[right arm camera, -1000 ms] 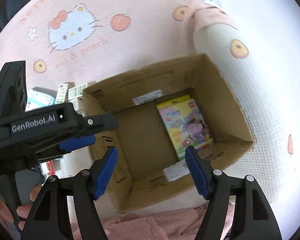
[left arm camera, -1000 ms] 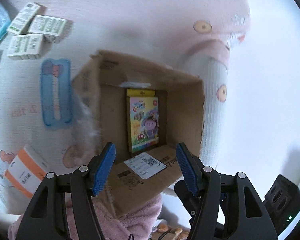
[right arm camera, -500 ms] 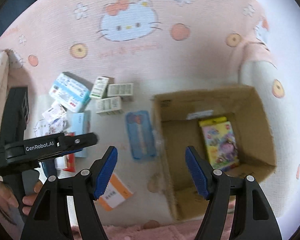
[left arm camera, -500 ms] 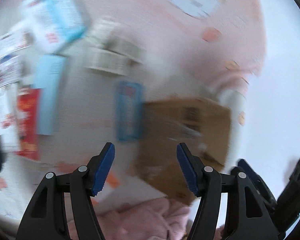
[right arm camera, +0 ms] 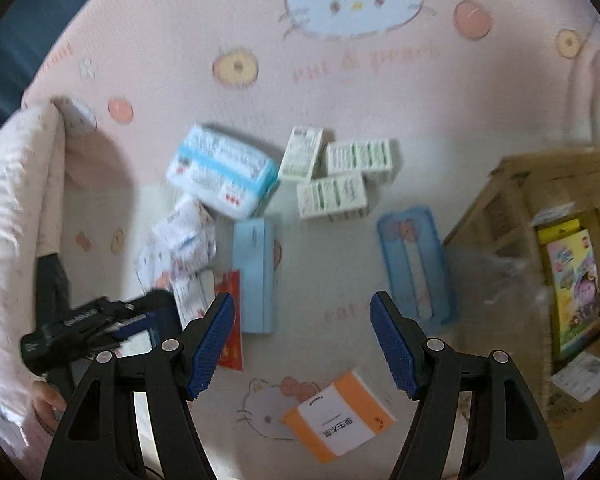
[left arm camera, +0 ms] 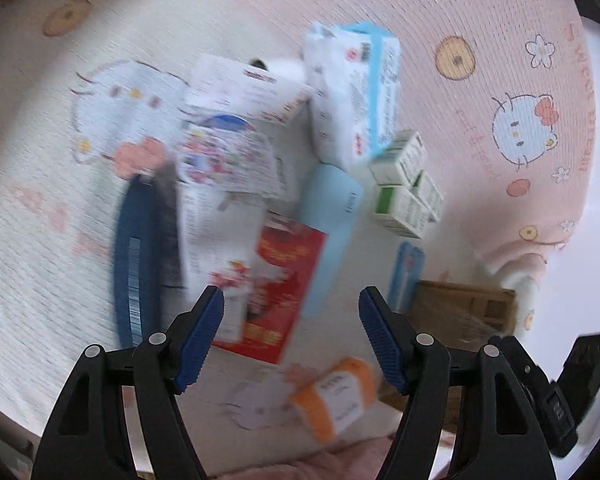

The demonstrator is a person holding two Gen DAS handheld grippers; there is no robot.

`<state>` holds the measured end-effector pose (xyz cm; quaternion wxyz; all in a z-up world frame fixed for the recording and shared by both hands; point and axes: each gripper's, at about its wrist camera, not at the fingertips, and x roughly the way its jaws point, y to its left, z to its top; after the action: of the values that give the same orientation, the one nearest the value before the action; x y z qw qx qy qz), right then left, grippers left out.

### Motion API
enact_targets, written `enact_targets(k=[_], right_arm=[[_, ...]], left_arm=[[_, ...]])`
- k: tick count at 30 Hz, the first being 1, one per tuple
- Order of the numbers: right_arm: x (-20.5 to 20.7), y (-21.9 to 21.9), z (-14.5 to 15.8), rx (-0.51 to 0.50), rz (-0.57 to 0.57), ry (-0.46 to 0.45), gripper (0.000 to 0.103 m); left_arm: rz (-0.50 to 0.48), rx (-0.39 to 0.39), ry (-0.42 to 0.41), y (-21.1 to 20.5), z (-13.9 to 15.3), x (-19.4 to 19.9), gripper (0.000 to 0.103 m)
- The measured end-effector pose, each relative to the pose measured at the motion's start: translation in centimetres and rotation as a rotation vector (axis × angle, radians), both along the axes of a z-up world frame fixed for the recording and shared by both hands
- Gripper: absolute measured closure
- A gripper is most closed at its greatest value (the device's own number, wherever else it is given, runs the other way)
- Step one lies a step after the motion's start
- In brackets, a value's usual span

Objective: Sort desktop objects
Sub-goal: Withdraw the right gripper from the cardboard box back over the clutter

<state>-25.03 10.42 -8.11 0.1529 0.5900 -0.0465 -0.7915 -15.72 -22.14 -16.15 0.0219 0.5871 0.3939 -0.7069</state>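
Note:
My left gripper [left arm camera: 290, 298] hovers over a blurred pile; its jaws are opening and nothing is between them. Under it lie a red packet [left arm camera: 284, 280], a light blue flat box [left arm camera: 332, 232] and white printed packets [left arm camera: 228, 160]. My right gripper [right arm camera: 303, 304] is open and empty above the pink mat, between the light blue flat box [right arm camera: 256, 272] and a blue pencil case [right arm camera: 418, 264]. An orange and white box [right arm camera: 340, 416] lies just below it. The cardboard box [right arm camera: 512, 216] at the right holds a yellow cartoon pack [right arm camera: 576, 284].
Three small green and white boxes [right arm camera: 332, 172] and a white and blue pack [right arm camera: 224, 172] lie farther back. A dark blue flat item [left arm camera: 134, 264] sits left of the pile. A pink blanket [right arm camera: 12, 208] borders the left side, with a hand [right arm camera: 46, 400] below it.
Both grippers have swung left, away from above the cardboard box and out over the scattered items. The box now sits at the right edge of both views. Both grippers stay empty.

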Motion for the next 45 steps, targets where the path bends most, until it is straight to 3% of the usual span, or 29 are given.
enact_targets(k=[3, 7, 13, 18, 22, 27, 30, 40, 45], right_arm=[[0.1, -1.3, -1.8, 0.034, 0.040, -0.029, 0.034], [0.0, -2.4, -3.9, -0.006, 0.066, -0.065, 0.034], [-0.4, -4.9, -7.1, -0.048, 0.112, -0.040, 0.034], [0.1, -7.1, -10.1, -0.166, 0.138, -0.045, 0.034], [0.5, -8.4, -12.6, -0.168, 0.145, -0.087, 0.034], [0.2, -7.2, -15.4, -0.193, 0.047, -0.132, 0.035], [0.2, -5.8, -15.9, -0.185, -0.013, -0.150, 0.035], [0.4, -0.9, -13.8, -0.122, -0.056, -0.153, 0.035], [-0.4, 1.6, -13.2, -0.121, -0.126, -0.123, 0.035]], left_arm=[[-0.044, -0.028, 0.015, -0.7, -0.7, 0.7, 0.029], [-0.052, -0.079, 0.014, -2.4, -1.6, 1.1, 0.029], [-0.030, -0.092, 0.018, -3.7, -2.0, 0.5, 0.029], [-0.064, -0.095, 0.011, -2.2, -2.7, -0.5, 0.029], [-0.124, -0.098, 0.031, -0.3, -2.9, -1.3, 0.029], [-0.198, -0.054, 0.059, 2.2, -3.8, -2.9, 0.029], [-0.215, -0.030, 0.050, 3.4, -4.5, -3.9, 0.029], [-0.341, -0.004, 0.094, 8.1, -3.5, -5.7, 0.029], [-0.364, -0.045, 0.089, 9.7, -3.4, -6.8, 0.029]])
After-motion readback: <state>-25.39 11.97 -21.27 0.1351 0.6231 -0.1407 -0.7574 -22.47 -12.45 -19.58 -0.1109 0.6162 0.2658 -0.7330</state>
